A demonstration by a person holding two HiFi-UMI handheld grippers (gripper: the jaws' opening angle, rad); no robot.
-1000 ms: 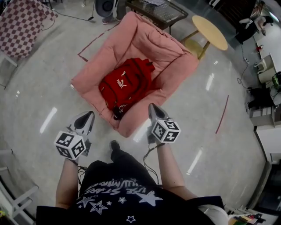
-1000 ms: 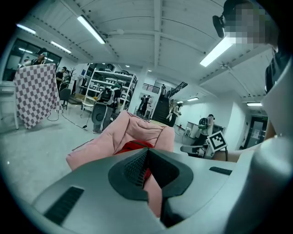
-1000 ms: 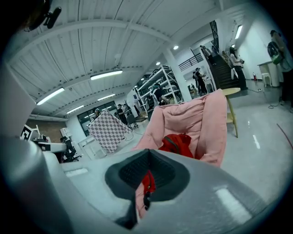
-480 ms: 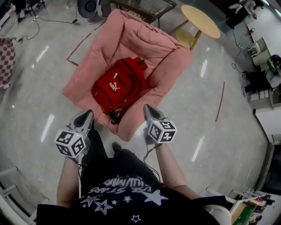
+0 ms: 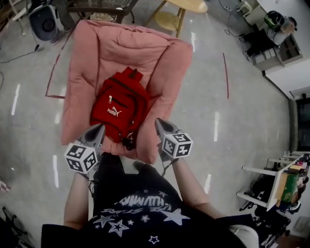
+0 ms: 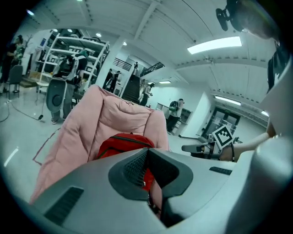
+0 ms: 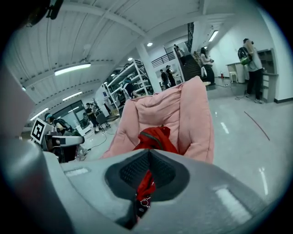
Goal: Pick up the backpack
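A red backpack (image 5: pixel 117 109) with a white logo lies on the seat of a pink cushioned armchair (image 5: pixel 160 58), its zipper pulls toward me. My left gripper (image 5: pixel 99 128) hovers at the chair's front edge just left of the backpack's near end, jaws shut and empty. My right gripper (image 5: pixel 159 122) hangs over the chair's front right corner, also shut and empty. In the left gripper view the backpack (image 6: pixel 120 142) shows just beyond the closed left gripper (image 6: pixel 147 153). The right gripper view has the backpack (image 7: pixel 155 136) ahead of the closed right gripper (image 7: pixel 149 155).
A round wooden stool (image 5: pixel 178 7) and a dark table (image 5: pixel 99 4) stand behind the chair, with a grey fan unit (image 5: pixel 43 22) at the far left. Red tape lines (image 5: pixel 226 72) mark the glossy floor. Shelving (image 5: pixel 283 181) stands at the right. People stand in the background (image 7: pixel 252 68).
The person has stepped up to the chair, so it now lies straight ahead. Both grippers have come forward and down to the chair's front edge, flanking the backpack's near end. Jaws stay shut.
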